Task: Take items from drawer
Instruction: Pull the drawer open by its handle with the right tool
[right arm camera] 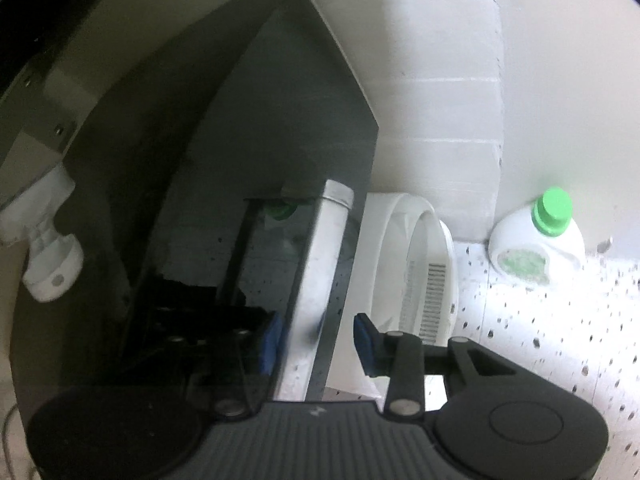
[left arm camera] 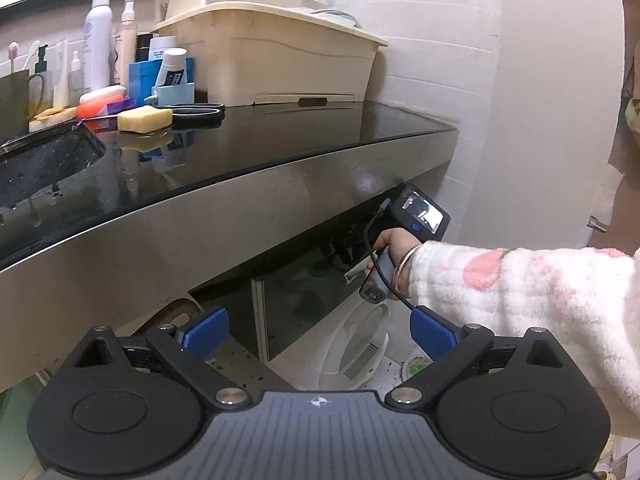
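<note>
The drawer front (left arm camera: pixel 304 300) is a dark glass panel with a silver edge under the counter's steel apron. In the right wrist view the silver edge of the panel (right arm camera: pixel 316 280) stands between my right gripper's (right arm camera: pixel 318 340) blue pads; the jaws are narrowed around it, and whether the pads touch it is unclear. From the left wrist view, the right gripper (left arm camera: pixel 352 256) is held up under the apron by a hand in a fleecy sleeve. My left gripper (left arm camera: pixel 318 334) is open and empty, held back from the counter. The drawer's inside is hidden.
The black counter (left arm camera: pixel 280 136) carries a beige bin (left arm camera: pixel 272 64), bottles, a yellow sponge (left arm camera: pixel 144 119), scissors and a sink (left arm camera: pixel 40 160). A white round appliance (right arm camera: pixel 416 264) and a green-capped bottle (right arm camera: pixel 540 236) stand on the speckled floor by the tiled wall.
</note>
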`<state>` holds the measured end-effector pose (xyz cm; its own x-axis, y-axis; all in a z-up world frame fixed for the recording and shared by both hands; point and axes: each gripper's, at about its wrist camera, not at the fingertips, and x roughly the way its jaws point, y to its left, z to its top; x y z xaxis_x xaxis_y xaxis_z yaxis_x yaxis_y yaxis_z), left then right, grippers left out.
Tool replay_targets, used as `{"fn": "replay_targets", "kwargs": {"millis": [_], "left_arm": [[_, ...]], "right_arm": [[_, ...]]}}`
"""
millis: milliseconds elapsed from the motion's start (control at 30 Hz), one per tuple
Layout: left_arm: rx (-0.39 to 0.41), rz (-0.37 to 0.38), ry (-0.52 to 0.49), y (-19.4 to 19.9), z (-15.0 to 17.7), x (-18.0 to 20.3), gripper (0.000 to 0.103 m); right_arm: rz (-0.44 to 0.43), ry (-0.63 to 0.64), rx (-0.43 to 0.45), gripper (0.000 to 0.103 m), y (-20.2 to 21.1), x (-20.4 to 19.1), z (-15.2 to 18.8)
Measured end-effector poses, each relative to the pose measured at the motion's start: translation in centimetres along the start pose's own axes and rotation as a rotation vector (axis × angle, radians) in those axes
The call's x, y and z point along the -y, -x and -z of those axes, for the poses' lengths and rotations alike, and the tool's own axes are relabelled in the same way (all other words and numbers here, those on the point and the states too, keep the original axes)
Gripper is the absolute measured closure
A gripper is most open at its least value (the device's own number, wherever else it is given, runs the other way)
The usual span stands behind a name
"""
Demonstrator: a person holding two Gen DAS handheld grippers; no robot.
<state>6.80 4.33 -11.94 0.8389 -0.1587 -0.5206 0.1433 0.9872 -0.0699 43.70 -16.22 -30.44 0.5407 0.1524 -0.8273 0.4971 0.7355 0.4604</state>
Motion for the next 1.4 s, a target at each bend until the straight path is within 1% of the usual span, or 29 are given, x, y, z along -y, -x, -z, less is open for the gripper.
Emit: {"fn": "replay_targets", "kwargs": {"millis": [133, 367, 500, 700, 900, 1100, 1233, 1400], "left_arm": [[-0.011, -0.012, 0.010, 0.1, 0.2, -0.1, 0.004], [-0.019, -0.013, 0.006, 0.0, 0.3, 0.0, 0.004], [-0.009, -0.004, -0.004, 0.2, 0.1, 0.2, 0.004], [-0.014, -0.005, -0.004, 0.2, 0.1, 0.4, 0.004], [-0.014, -0.020, -0.012, 0.4, 0.0, 0.6, 0.004], [-0.011, -0.027, -0.015, 0.5, 0.0, 0.5, 0.004], [-0.014, -0.025, -0.013, 0.5, 0.0, 0.4, 0.004], [-0.014, -0.021, -0.009, 0.5, 0.0, 0.3, 0.004]], "right_arm": [[0.016, 0.035, -0.001, 0.065, 0.1, -0.4, 0.1], [0.016, 0.010, -0.035, 0.065, 0.7, 0.5, -0.6], [0.014, 0.041, -0.018, 0.065, 1.2, 1.1, -0.6], [0.014, 0.065, -0.004, 0.063, 1.9, 1.6, -0.5], [0.015, 0.048, -0.036, 0.063, 1.7, 1.9, -1.1], [0.015, 0.094, -0.024, 0.063, 1.8, 1.6, -0.9], [0.015, 0.078, -0.038, 0.063, 1.9, 1.8, -1.1], [0.012, 0.072, -0.029, 0.063, 2.6, 2.9, -0.9]]}}
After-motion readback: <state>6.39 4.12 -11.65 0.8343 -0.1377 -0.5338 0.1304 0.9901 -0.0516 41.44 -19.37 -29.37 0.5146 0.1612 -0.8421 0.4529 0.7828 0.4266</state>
